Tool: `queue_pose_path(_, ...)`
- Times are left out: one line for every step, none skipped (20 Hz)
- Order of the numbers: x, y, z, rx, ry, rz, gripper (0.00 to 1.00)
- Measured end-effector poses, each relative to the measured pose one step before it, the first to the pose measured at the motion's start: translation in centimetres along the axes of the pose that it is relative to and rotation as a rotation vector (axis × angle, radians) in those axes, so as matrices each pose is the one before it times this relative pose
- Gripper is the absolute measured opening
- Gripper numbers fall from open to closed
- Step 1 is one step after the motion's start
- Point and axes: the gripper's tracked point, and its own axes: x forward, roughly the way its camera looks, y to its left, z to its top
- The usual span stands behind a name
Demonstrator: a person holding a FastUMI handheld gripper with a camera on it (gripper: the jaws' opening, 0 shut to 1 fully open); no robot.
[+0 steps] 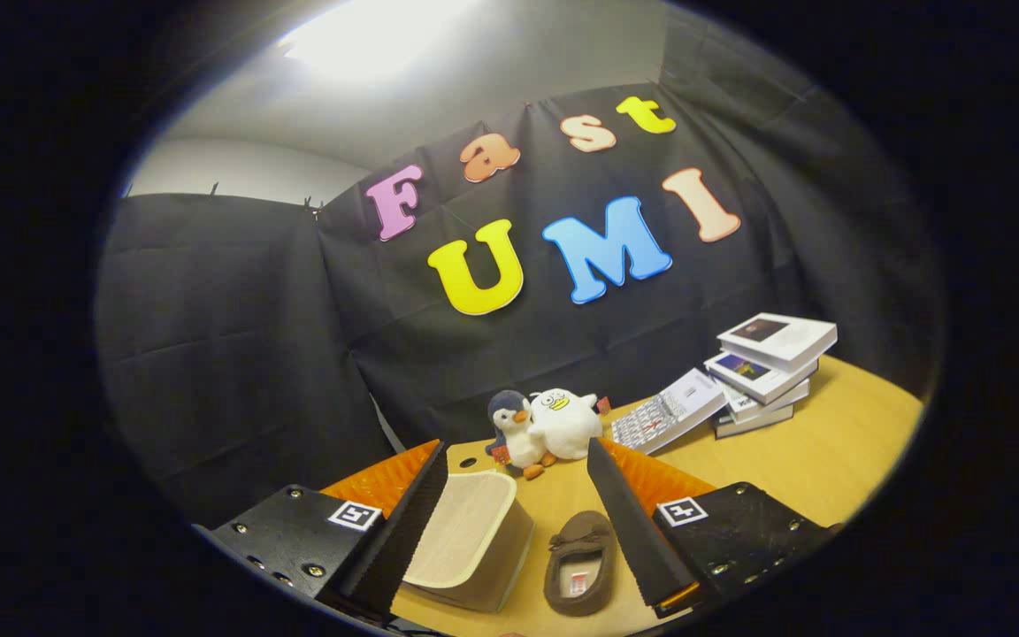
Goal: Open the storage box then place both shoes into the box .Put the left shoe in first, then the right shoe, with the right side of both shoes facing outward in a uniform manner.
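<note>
- Claw spread wide and holding nothing: its fingers stand apart above the table, with the storage box and one shoe in the gap between them.
- Storage box, a pale wooden-looking one with rounded corners, sits at about seven o'clock from the gap's middle, just beside the left finger. Its top appears shut; I judge the opening step not yet done, though no handle or catch is plain from this angle.
- Brown moccasin slipper lies at about five o'clock, close against the right finger and near the box, opening up, toe pointing away. Whether it is the left or right shoe I cannot tell.
- Risk: grabbing this slipper first without checking its side would break the left-then-right order.
- Risk: a descent towards the lid with fingers this wide could clip the slipper and knock it off its heading, spoiling the uniform facing later.
- Risk: the box looks light; pushing its lid sideways could slide the whole box across the yellow table instead of opening it.
- Plush penguin and white plush duck sit at twelve o'clock beyond the fingers; a shoved box could topple them.
- Stack of books with a leaning booklet stands at two o'clock, well apart from the work.
</note>
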Motion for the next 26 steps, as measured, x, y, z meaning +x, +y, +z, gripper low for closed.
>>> queue_pose_path(0.177, 0.088, -0.708, 0.03902, 0.01958, 0.00195, 0.98)
queue_pose_path(0.240, 0.039, -0.606, 0.03910, 0.01628, 0.00434, 0.98)
queue_pose_path(0.255, -0.067, -0.901, 0.03947, 0.01903, 0.00141, 0.98)
queue_pose_path(0.230, -0.071, -0.843, 0.03948, 0.02280, 0.00217, 0.98)
queue_pose_path(0.154, 0.067, -0.936, 0.03404, 0.01864, 0.00466, 0.98)
queue_pose_path(0.234, -0.019, -0.718, 0.02901, 0.01731, 0.00257, 0.98)
queue_pose_path(0.221, -0.023, -0.811, 0.02592, 0.01567, 0.00296, 0.97)
queue_pose_path(0.298, -0.020, -0.563, 0.02557, 0.01233, 0.00413, 0.98)
queue_pose_path(0.348, 0.035, -0.600, 0.02674, 0.01306, 0.00529, 0.98)
queue_pose_path(0.245, 0.192, -0.753, 0.02519, 0.01160, 0.00859, 0.98)
queue_pose_path(0.345, 0.046, -0.489, 0.02395, 0.01322, 0.00401, 0.98)
queue_pose_path(0.355, 0.029, -0.654, 0.02662, 0.01732, 0.01050, 0.98)
queue_pose_path(0.438, -0.037, -0.573, 0.03246, 0.01712, 0.00756, 0.98)
queue_pose_path(0.131, -0.125, -0.831, 0.03158, 0.01881, 0.00840, 0.98)
queue_pose_path(0.230, -0.124, -0.538, 0.02860, 0.01307, 0.00426, 0.98)
queue_pose_path(0.346, -0.165, -0.362, 0.02486, 0.01105, 0.00322, 0.98)
queue_pose_path(0.378, -0.255, -0.491, 0.03006, 0.01245, 0.00583, 0.98)
queue_pose_path(0.395, 0.154, -0.398, 0.04573, 0.01566, 0.01917, 0.98)
queue_pose_path(0.280, 0.027, -0.372, 0.04795, 0.01186, 0.01244, 0.98)
queue_pose_path(0.346, -0.219, -0.290, 0.03526, 0.00789, 0.00298, 0.98)
queue_pose_path(0.295, -0.363, -0.326, 0.02071, 0.00726, -0.00457, 0.98)
queue_pose_path(0.381, -0.354, -0.258, 0.01222, 0.00940, -0.00166, 0.97)
queue_pose_path(0.200, -0.242, -0.431, 0.01197, 0.01190, -0.00074, 0.98)
queue_pose_path(0.265, -0.141, -0.323, 0.01226, 0.01053, 0.00278, 0.98)
queue_pose_path(0.363, -0.156, -0.391, 0.01558, 0.00840, 0.00195, 0.97)
queue_pose_path(0.484, -0.287, -0.228, 0.01882, 0.00940, 0.00329, 0.98)
